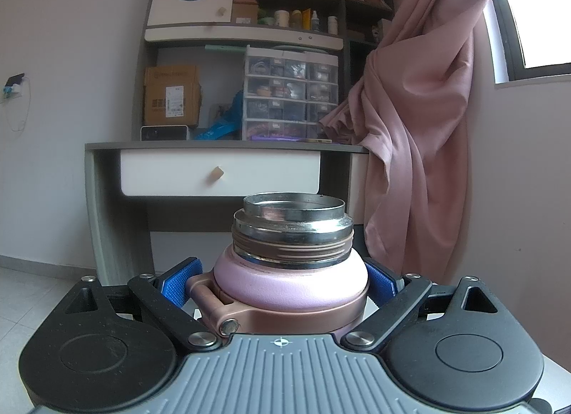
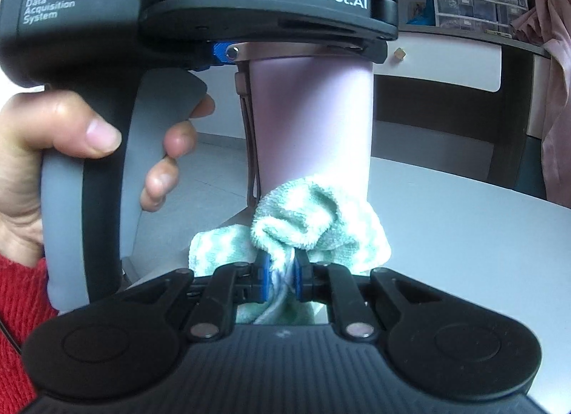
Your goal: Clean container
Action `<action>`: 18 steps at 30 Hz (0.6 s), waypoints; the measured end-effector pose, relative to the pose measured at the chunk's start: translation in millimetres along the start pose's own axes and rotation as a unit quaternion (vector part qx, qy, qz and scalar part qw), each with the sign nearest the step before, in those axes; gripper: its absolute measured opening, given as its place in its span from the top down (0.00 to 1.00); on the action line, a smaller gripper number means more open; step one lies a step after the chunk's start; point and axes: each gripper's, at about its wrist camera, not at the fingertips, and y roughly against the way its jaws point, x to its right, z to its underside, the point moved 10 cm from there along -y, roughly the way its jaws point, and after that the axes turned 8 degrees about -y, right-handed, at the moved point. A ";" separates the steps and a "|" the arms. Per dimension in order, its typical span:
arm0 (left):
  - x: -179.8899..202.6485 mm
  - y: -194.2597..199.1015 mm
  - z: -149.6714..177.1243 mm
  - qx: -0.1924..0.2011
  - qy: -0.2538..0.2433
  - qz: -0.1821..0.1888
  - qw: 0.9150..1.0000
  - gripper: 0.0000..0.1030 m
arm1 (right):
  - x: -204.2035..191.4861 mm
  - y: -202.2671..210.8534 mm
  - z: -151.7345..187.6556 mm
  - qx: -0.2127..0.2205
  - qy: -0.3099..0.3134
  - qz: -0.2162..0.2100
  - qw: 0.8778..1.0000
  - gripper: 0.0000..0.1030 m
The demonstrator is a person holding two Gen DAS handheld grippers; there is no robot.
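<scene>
Flask (image 1: 291, 278) mouth uncapped in left view, cloth (image 2: 314, 232) (green-white) only right.

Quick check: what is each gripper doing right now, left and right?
Left gripper: closed on the pink flask, just below its open neck.
Right gripper: shut on the green cloth, against the flask's lower side.

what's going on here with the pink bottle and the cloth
A person is wiping a pink bottle that stands upright on a white table. The left gripper clamps it just below its open steel mouth. The right gripper is shut on a green-and-white cloth, pressed against the bottle's lower side.
</scene>
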 end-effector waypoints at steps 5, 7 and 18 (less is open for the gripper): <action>-1.8 -0.8 2.2 -0.003 0.000 0.005 1.000 0.09 | -1.6 2.9 -5.1 -0.001 -0.003 0.005 1.000 0.87; -0.5 -0.7 2.9 -0.004 0.000 0.006 1.000 0.09 | -2.9 4.3 -7.7 0.001 -0.001 0.006 1.000 0.87; -3.0 -3.5 2.7 -0.005 0.000 0.000 1.000 0.09 | -8.9 19.5 -26.4 0.026 0.004 0.003 1.000 0.87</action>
